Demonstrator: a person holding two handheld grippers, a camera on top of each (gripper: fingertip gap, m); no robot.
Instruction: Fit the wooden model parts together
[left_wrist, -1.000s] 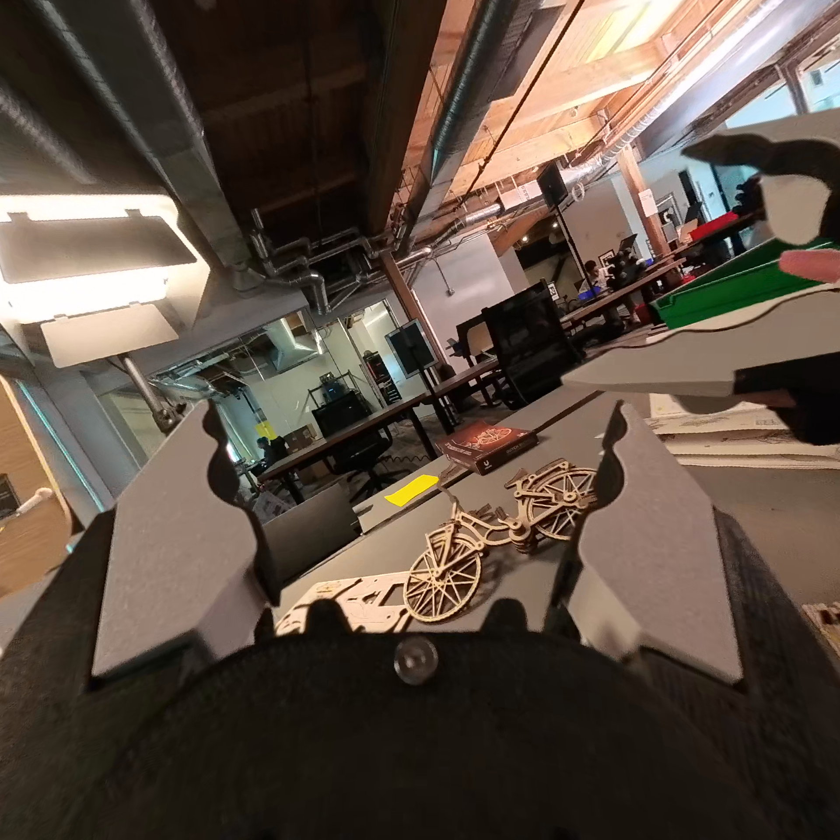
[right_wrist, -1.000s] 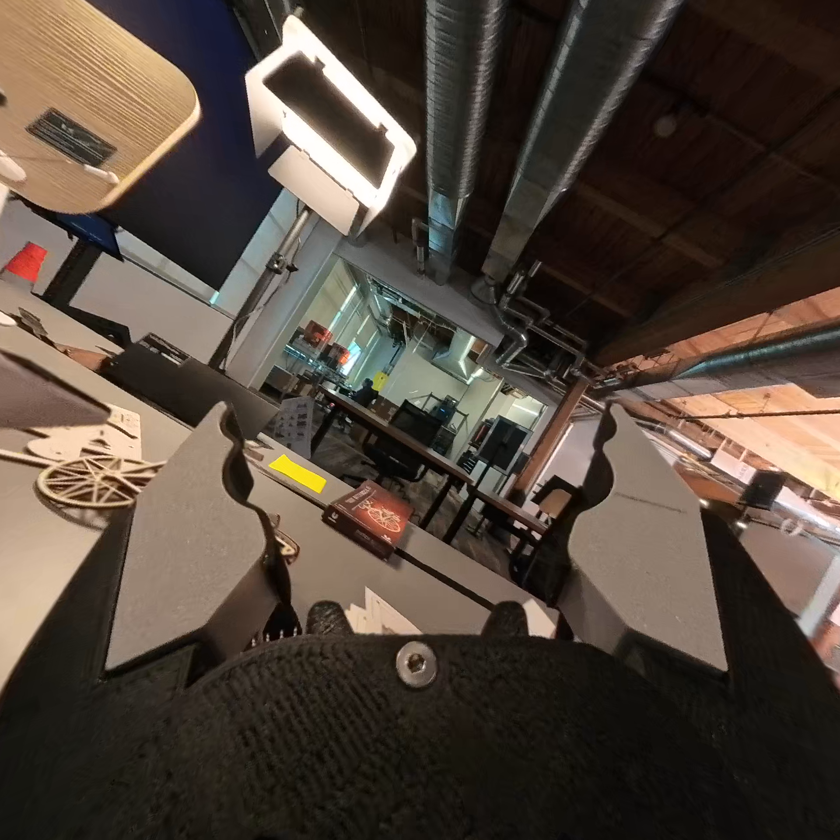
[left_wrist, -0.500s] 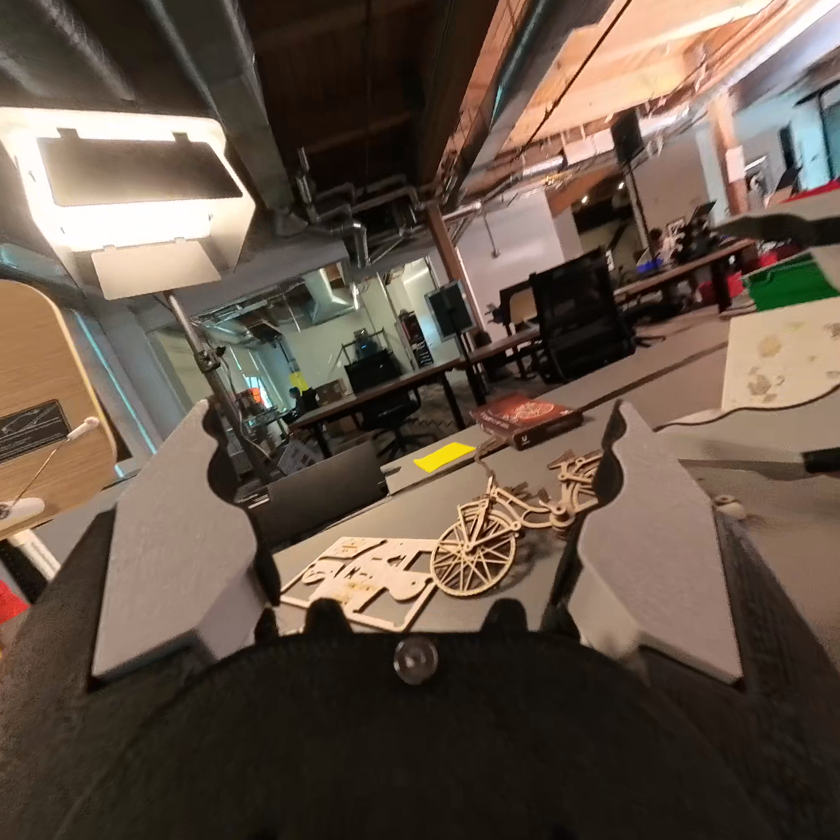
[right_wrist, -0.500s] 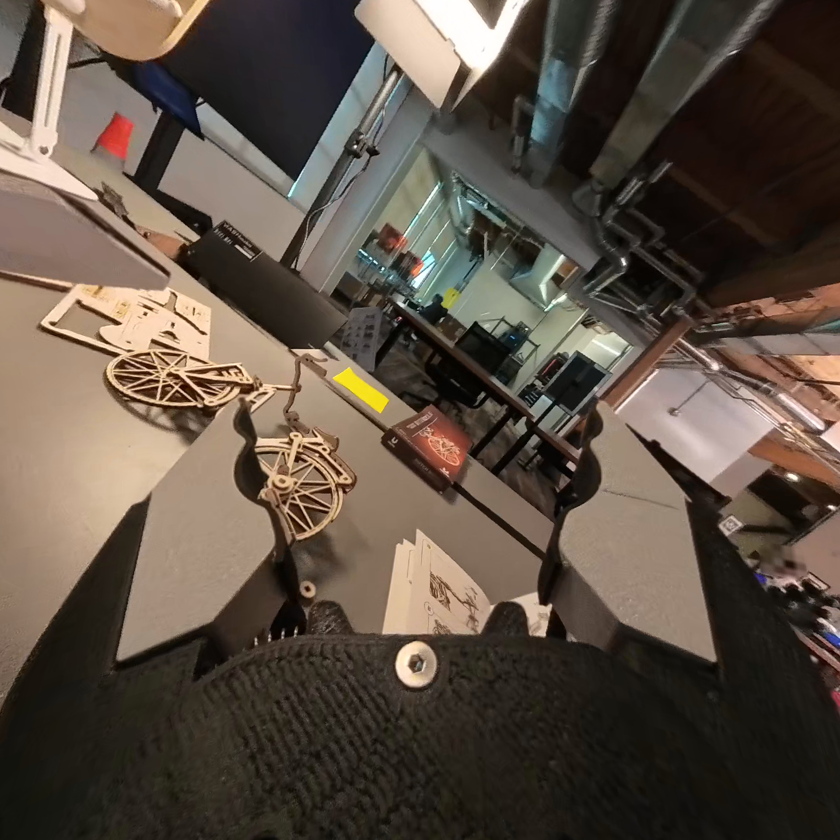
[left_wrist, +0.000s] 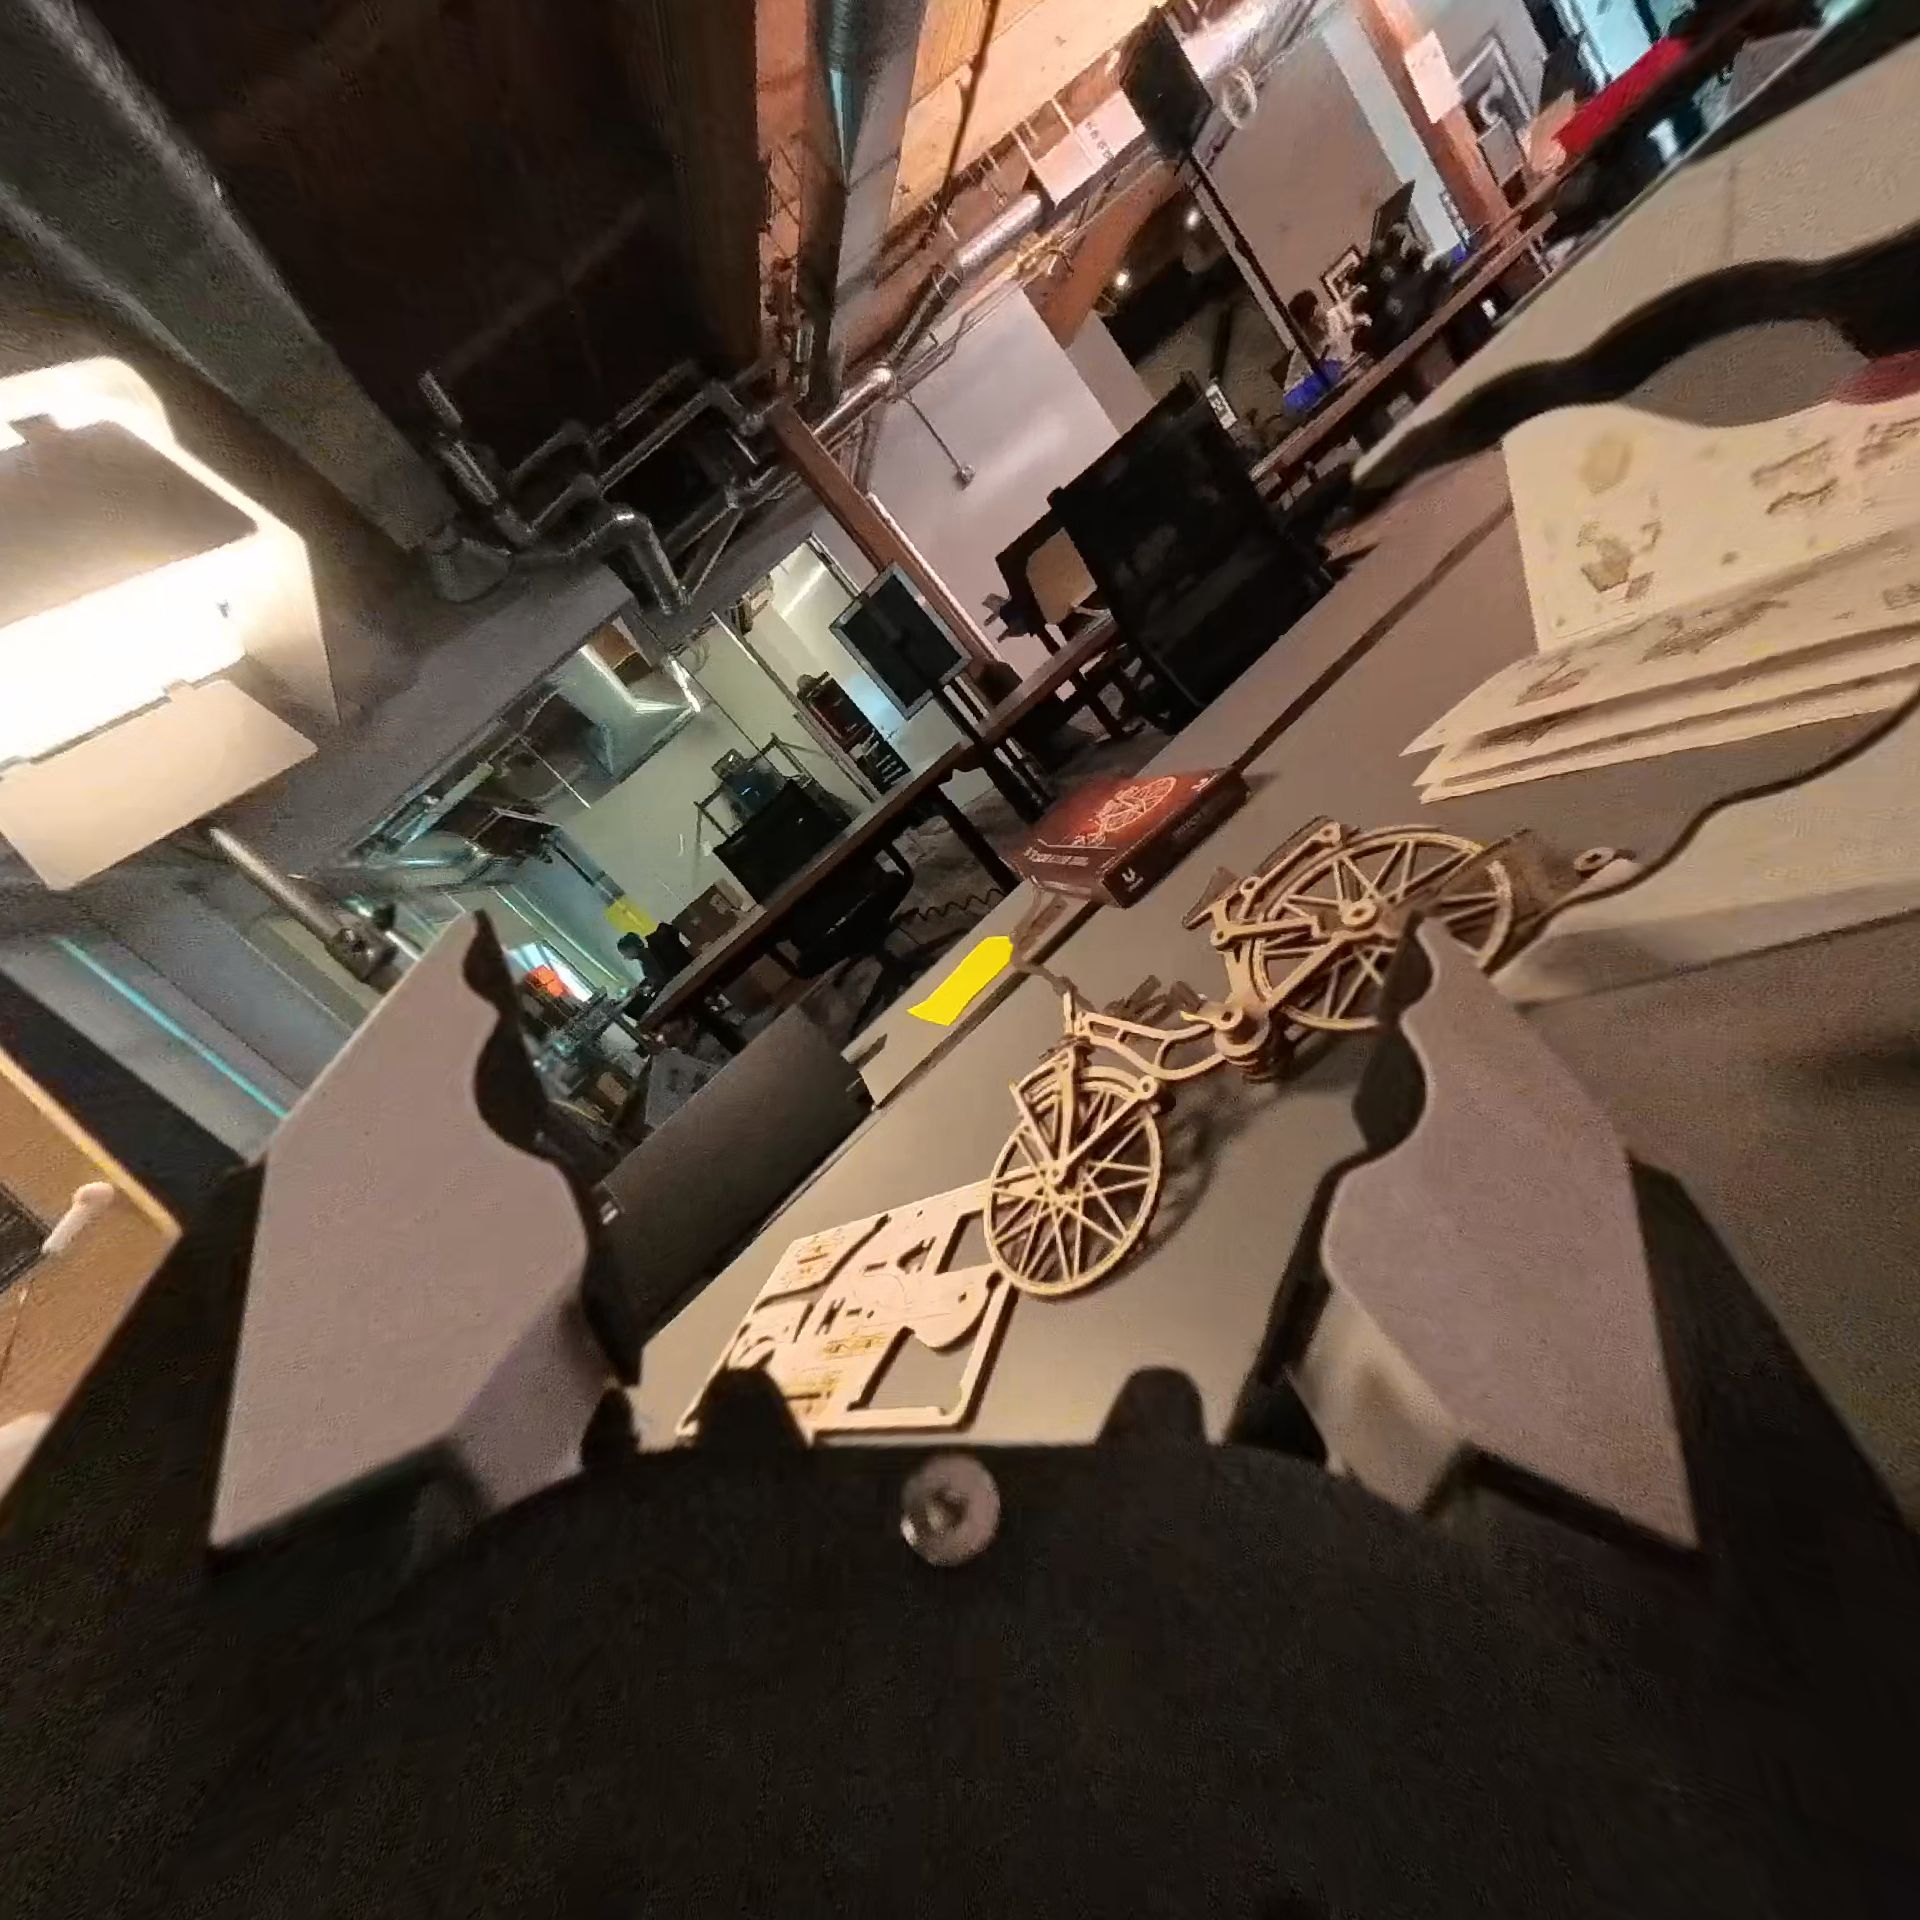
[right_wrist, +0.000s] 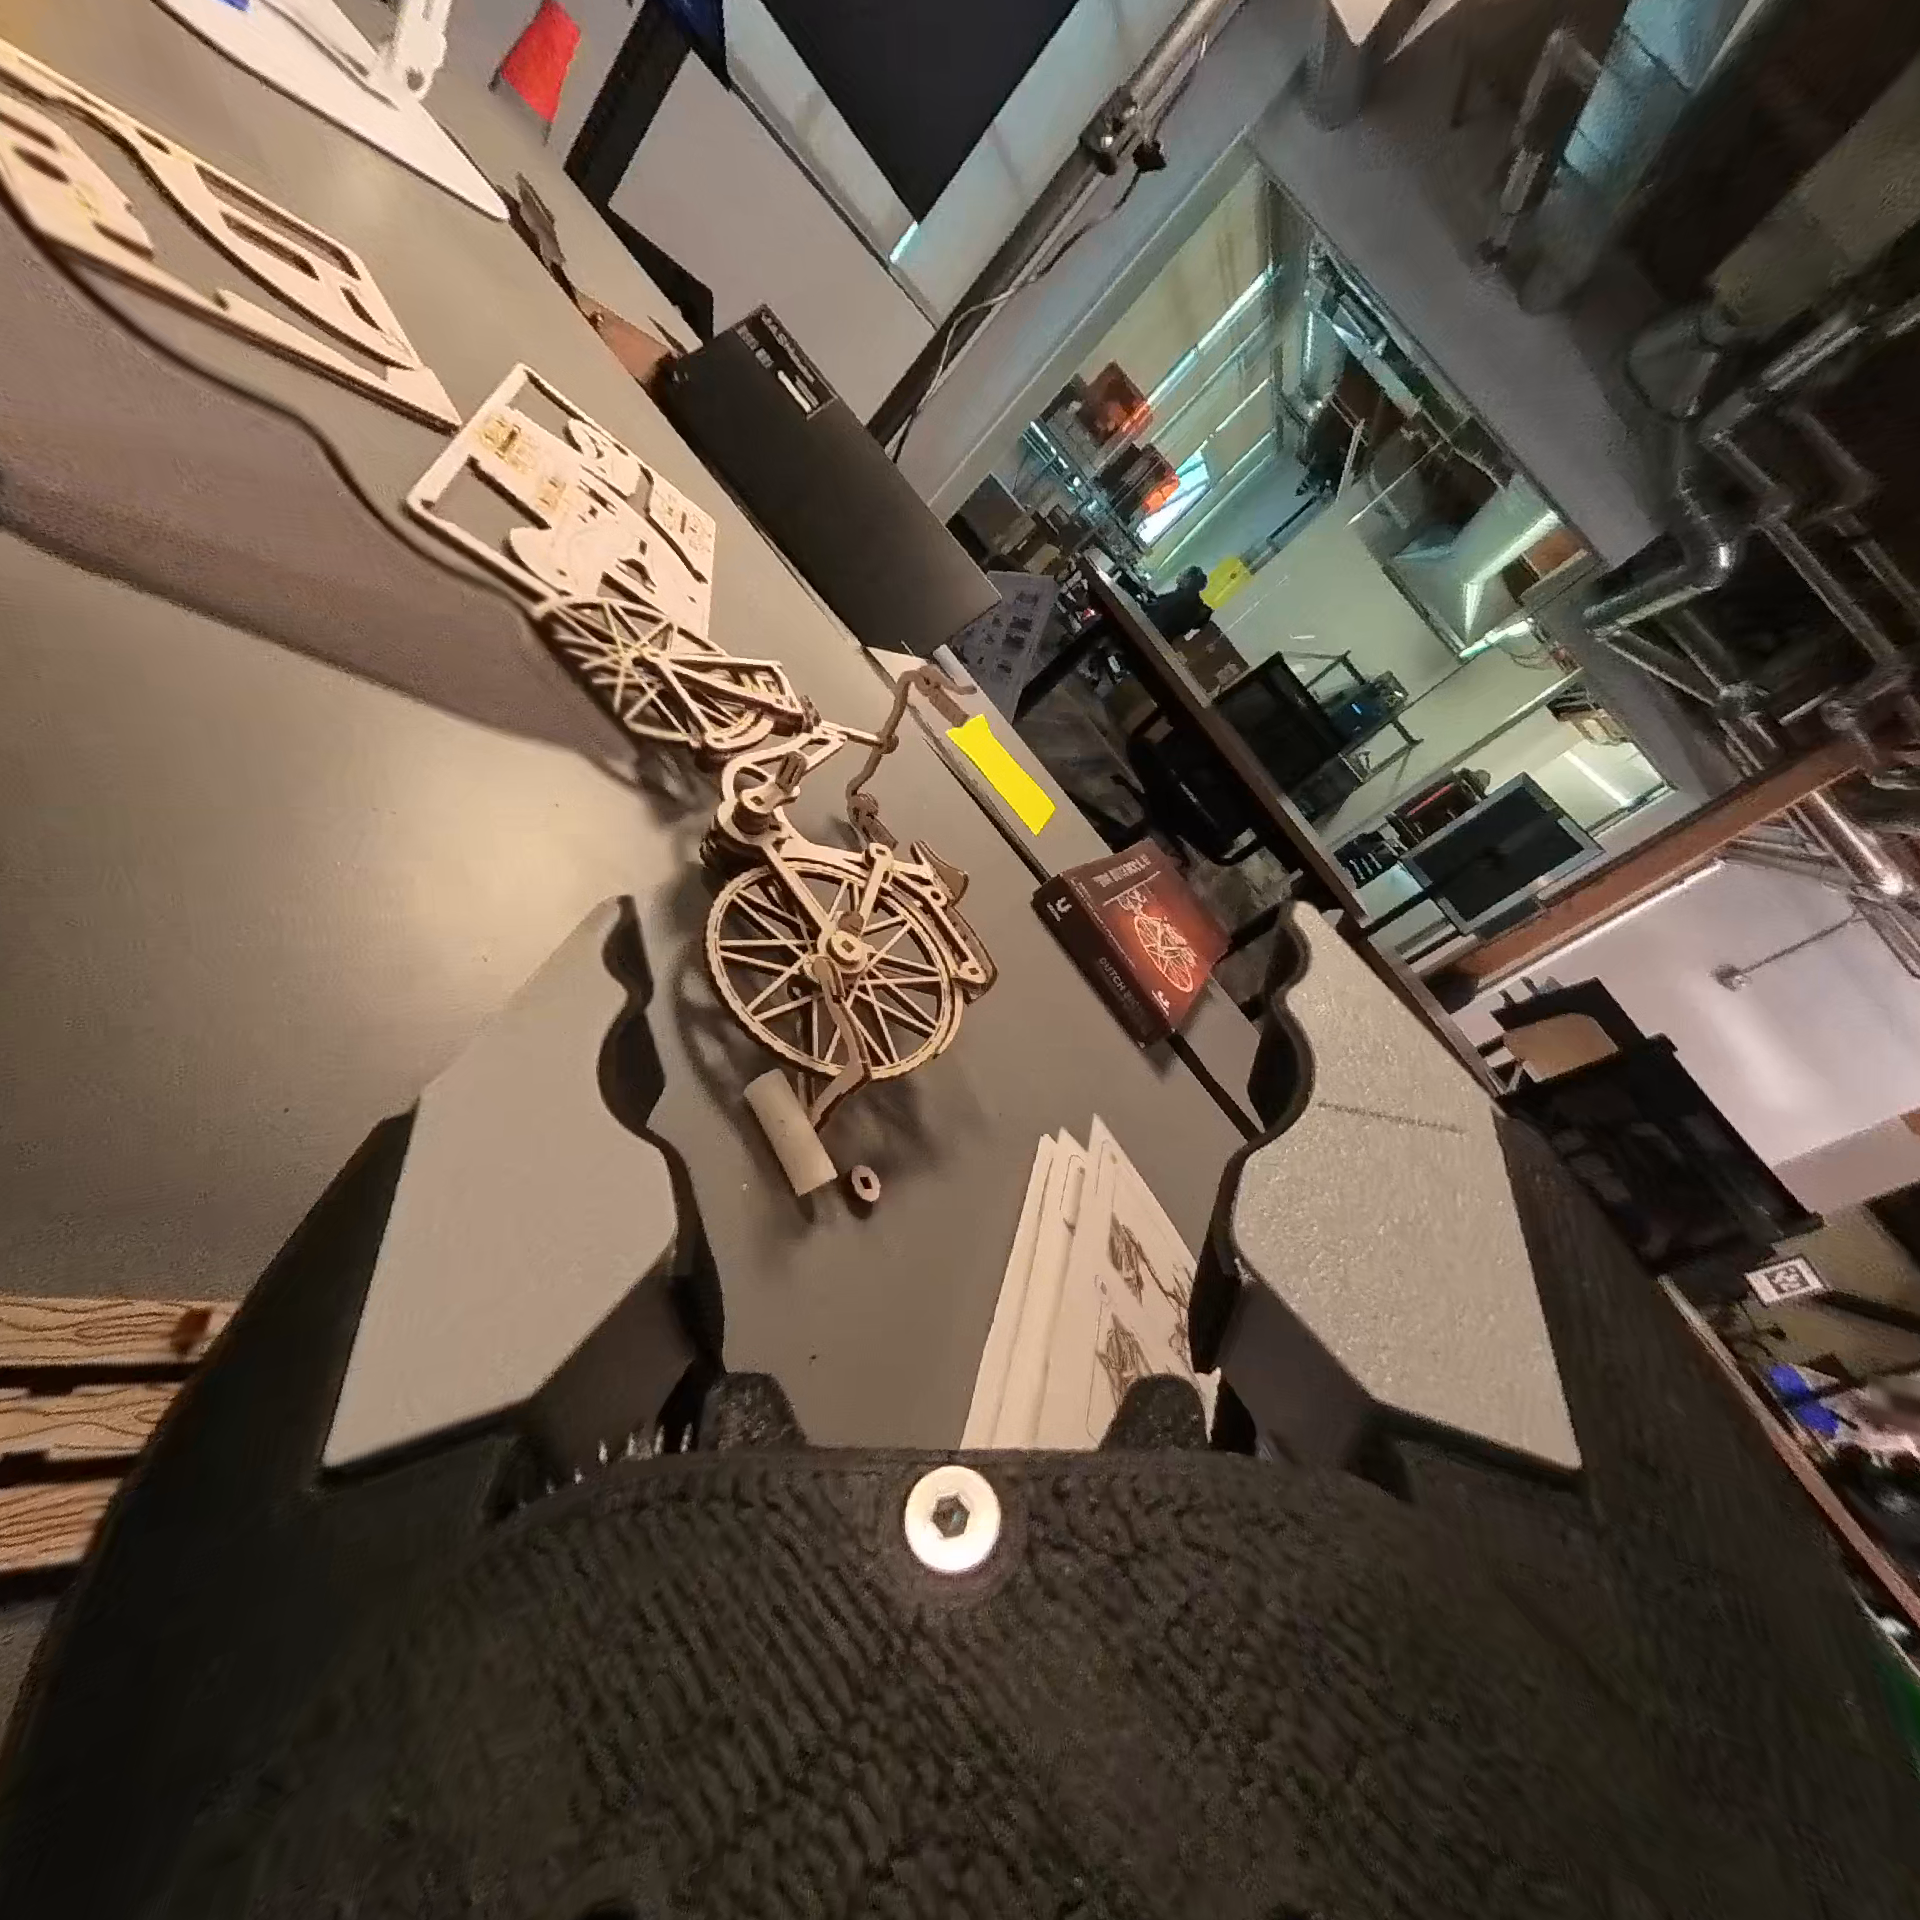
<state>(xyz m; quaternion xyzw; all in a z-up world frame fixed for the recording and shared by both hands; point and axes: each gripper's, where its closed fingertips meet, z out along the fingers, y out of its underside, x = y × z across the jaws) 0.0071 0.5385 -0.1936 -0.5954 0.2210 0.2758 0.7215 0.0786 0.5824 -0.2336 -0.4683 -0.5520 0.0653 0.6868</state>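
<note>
A wooden bicycle model is seen lying on its side on the dark grey table, with one spoked wheel nearer the left gripper and the other wheel farther off. The left gripper's fingers are held wide apart with nothing between them, and the model is framed in the gap ahead. A punched-out wooden parts sheet is laid flat just beside the nearer wheel, close under the gripper.

In the right wrist view the same bicycle model is shown ahead of the right gripper, whose fingers are likewise spread open and empty. A short pale cylinder is placed against the rim of the nearer wheel, and a small dark ring rests on the table just beside it; what these two pieces are made of cannot be told with certainty. The parts sheet is seen beyond the far wheel. A stack of printed instruction pages lies near the right finger, and a dark red box sits close to the table's far edge, with a strip of yellow tape near it. Part of the left gripper's grey finger is visible at the left, low over the table beside the far wheel.
</note>
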